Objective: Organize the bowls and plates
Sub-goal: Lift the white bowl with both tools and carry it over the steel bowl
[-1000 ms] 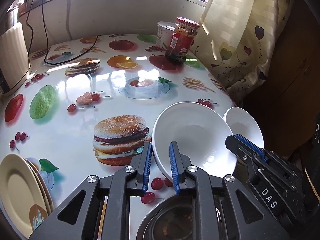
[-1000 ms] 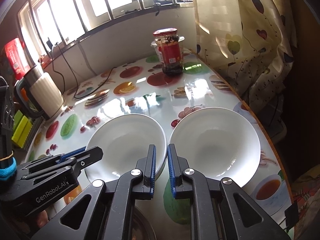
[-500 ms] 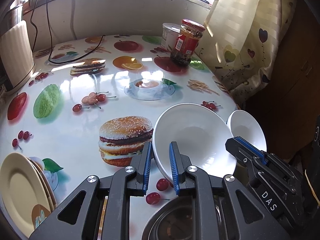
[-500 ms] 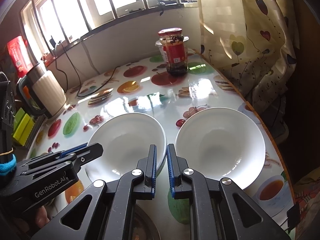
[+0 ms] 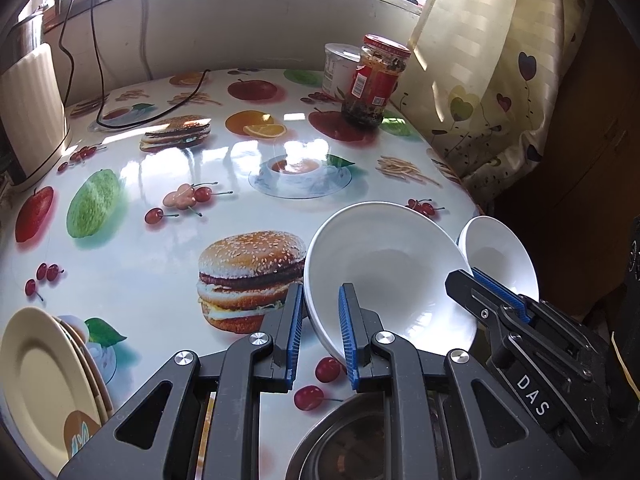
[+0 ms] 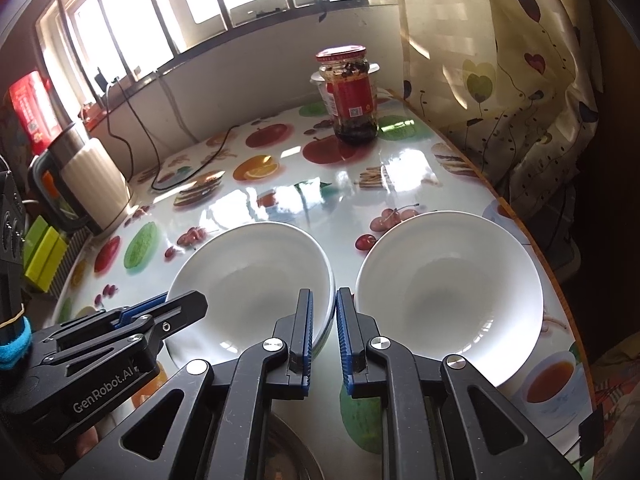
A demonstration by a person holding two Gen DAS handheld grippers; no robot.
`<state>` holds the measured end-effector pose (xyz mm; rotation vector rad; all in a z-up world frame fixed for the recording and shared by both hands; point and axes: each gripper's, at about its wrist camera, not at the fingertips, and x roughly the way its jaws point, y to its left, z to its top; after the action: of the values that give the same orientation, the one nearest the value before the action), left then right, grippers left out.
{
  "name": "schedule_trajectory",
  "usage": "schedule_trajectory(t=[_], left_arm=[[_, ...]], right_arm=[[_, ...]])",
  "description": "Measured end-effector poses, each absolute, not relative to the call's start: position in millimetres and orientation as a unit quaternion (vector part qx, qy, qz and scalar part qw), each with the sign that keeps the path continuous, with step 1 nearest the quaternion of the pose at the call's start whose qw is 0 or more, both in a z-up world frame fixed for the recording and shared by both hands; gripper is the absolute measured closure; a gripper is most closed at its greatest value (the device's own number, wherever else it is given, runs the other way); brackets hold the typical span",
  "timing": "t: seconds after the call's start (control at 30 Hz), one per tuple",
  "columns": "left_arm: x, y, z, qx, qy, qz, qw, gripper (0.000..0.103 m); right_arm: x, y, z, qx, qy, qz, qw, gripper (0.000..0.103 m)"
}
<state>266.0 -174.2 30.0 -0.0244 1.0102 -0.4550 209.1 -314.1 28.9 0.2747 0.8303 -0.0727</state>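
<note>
Two white bowls sit side by side on the fruit-print table. My left gripper (image 5: 319, 330) is shut on the near rim of the left bowl (image 5: 384, 276), which tilts up toward me. That bowl also shows in the right wrist view (image 6: 256, 280). My right gripper (image 6: 323, 334) has its jaws narrowly apart over the gap between the two bowls, gripping neither. The right bowl (image 6: 448, 296) rests flat near the table's right edge; it also shows in the left wrist view (image 5: 500, 256). A stack of cream plates (image 5: 44, 368) lies at the near left.
A red-lidded jar (image 6: 352, 96) and a white tub (image 5: 338, 68) stand at the far right. A kettle (image 6: 88, 184) with a black cable (image 5: 160, 110) is at the far left. A metal bowl (image 5: 360, 440) lies under the grippers. A curtain (image 6: 500, 80) hangs along the right.
The left gripper has tipped the left bowl's near rim up a little more. The right gripper has shifted slightly, staying between the bowls.
</note>
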Motion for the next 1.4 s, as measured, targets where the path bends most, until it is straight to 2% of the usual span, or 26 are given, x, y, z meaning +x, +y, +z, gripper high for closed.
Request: schedule_trajectory(t=[0.47,1.4], left_arm=[[263.0,-176.8,31.8,0.012,0.468,-0.201,0.861,0.088],[236.5,-160.1,66.0,-0.006,0.436,-0.212,0.875,0.088]], right_arm=[[210.0,-314.0,29.3,0.131,0.401,-0.037,0.906,0.091],[182.9,-306.9,61.8,0.136,0.361,-0.032,0.922,0.092]])
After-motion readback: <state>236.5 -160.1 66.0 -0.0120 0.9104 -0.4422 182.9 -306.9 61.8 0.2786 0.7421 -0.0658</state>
